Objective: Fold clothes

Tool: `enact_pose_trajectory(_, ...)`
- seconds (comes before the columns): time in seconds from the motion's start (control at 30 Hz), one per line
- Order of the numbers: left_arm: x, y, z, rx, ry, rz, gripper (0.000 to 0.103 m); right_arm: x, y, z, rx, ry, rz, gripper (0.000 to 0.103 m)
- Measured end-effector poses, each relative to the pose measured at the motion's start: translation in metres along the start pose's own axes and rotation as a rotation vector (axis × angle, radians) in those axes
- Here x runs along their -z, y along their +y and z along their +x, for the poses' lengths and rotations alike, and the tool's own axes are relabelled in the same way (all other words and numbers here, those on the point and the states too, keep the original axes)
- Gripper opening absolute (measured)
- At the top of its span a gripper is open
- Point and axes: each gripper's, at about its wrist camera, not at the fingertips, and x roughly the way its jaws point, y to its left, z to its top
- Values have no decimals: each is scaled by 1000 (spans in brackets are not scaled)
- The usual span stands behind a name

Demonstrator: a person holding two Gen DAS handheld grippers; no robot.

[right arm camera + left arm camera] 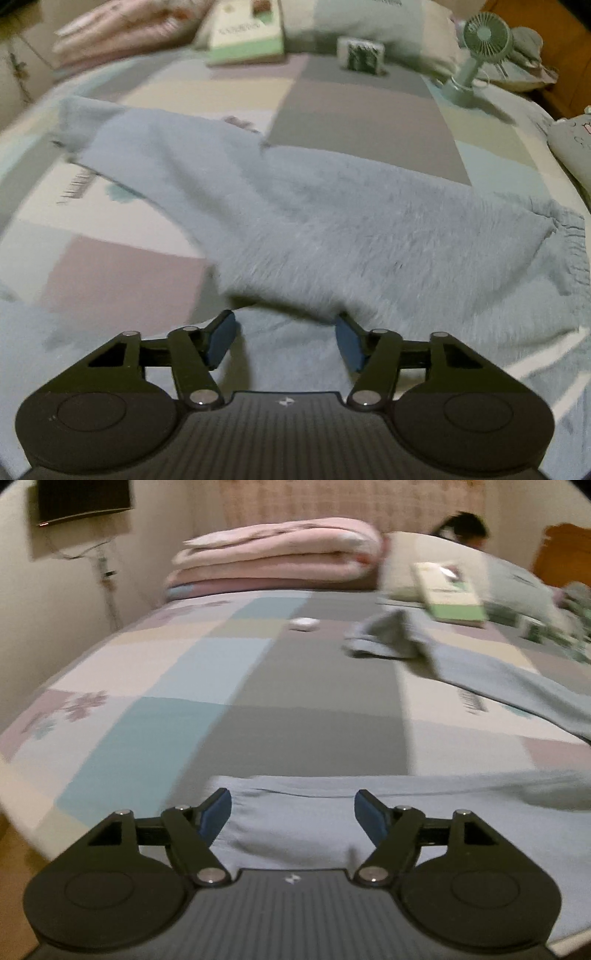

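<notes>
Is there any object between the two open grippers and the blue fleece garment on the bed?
Nothing visible. The left gripper and the right gripper are both open, directly over the blue fleece garment, with only its cloth between their fingers.

The room is dim, with a soft yellowish light and no bright spots. Both pictures are blurry, as if the cameras are shaking. In the left wrist view, the folded pink blanket (277, 557) and the green box (448, 590) at the far end look smeared. In the right wrist view, the fluffy blue garment (332, 221) is fuzzy, while the little fan (476, 48) looks a bit clearer. The bed (147, 686) bends round near the edges, and the corners go black.
</notes>
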Motion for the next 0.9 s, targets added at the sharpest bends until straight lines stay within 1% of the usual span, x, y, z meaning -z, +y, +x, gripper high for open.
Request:
enact_pose_trajectory(0.07, 0, -17, 1, 32, -3, 32, 75, -9, -2, 11, 32, -19, -8, 60)
enact_pose_trajectory(0.17, -1, -43, 2, 80, -9, 79, 75, -27, -7, 22, 111, -67, -19, 60)
enact_pose_trajectory(0.2, -1, -51, 2, 96, -10, 95, 75, -33, -13, 27, 109, -64, 0, 60)
enact_pose_trajectory(0.27, -1, -68, 3, 128, -14, 126, 75, -40, -26, 34, 62, -49, 58, 60)
enact_pose_trajectory(0.3, -1, -75, 3, 141, -16, 140, 75, -43, -29, 33, 45, -49, 64, 60)
enact_pose_trajectory(0.4, 2, -86, 2, 164, -14, 165, 75, -42, -24, 14, 10, -63, 26, 61)
enact_pose_trajectory(0.47, 3, -89, 2, 160, -8, 174, 76, -36, -17, -3, -29, -65, -9, 61)
enact_pose_trajectory(0.53, 5, -92, 1, 158, -8, 179, 76, -31, -8, -16, -62, -51, -53, 61)
enact_pose_trajectory(0.6, 7, -94, -2, 174, -12, 176, 76, -26, -1, -22, -90, -18, -77, 60)
enact_pose_trajectory(0.7, 11, -96, -4, 195, -14, 164, 77, -22, 7, -16, -98, 26, -74, 60)
enact_pose_trajectory(0.8, 13, -96, -7, 201, -18, 160, 78, -25, 4, 5, -101, 84, -8, 59)
enact_pose_trajectory(0.83, 14, -95, -9, 204, -22, 161, 79, -27, 5, 11, -73, 83, -12, 58)
enact_pose_trajectory(0.9, 15, -92, -12, 202, -27, 160, 80, -31, 8, 21, 46, 53, -79, 38)
